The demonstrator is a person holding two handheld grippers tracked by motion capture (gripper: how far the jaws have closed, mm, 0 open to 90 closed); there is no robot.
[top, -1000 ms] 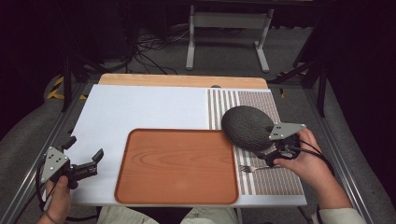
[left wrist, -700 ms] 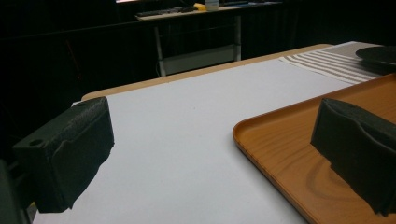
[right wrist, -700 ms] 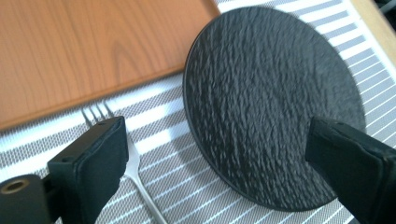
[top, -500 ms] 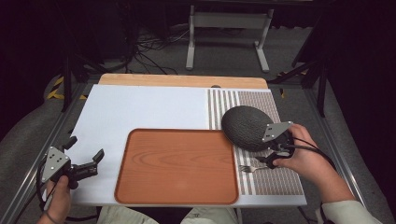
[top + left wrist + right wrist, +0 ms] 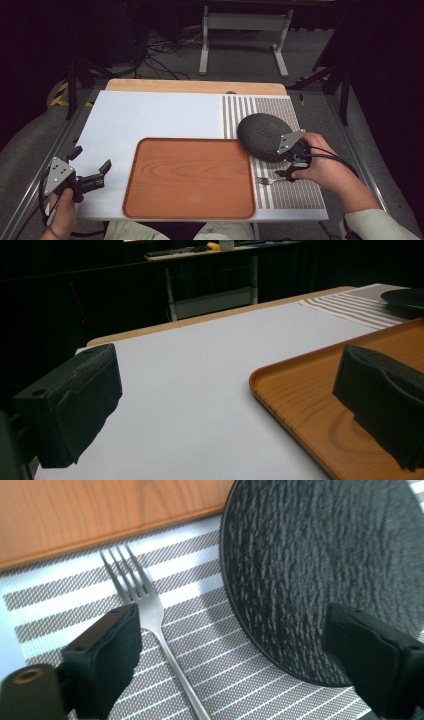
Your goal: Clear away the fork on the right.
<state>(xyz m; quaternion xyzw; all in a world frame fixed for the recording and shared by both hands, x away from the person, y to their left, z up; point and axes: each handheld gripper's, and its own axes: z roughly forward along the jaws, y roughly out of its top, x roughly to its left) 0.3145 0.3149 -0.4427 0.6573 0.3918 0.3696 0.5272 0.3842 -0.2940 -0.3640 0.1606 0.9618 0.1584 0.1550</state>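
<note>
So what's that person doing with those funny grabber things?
A person sits at a table with a grabber in each hand. The right tool is open and hovers low over a striped placemat, with a fork and the edge of a dark plate between its jaws. It isn't holding anything. The left tool is open too, waiting near the white mat beside a wooden tray with nothing on it.
</note>
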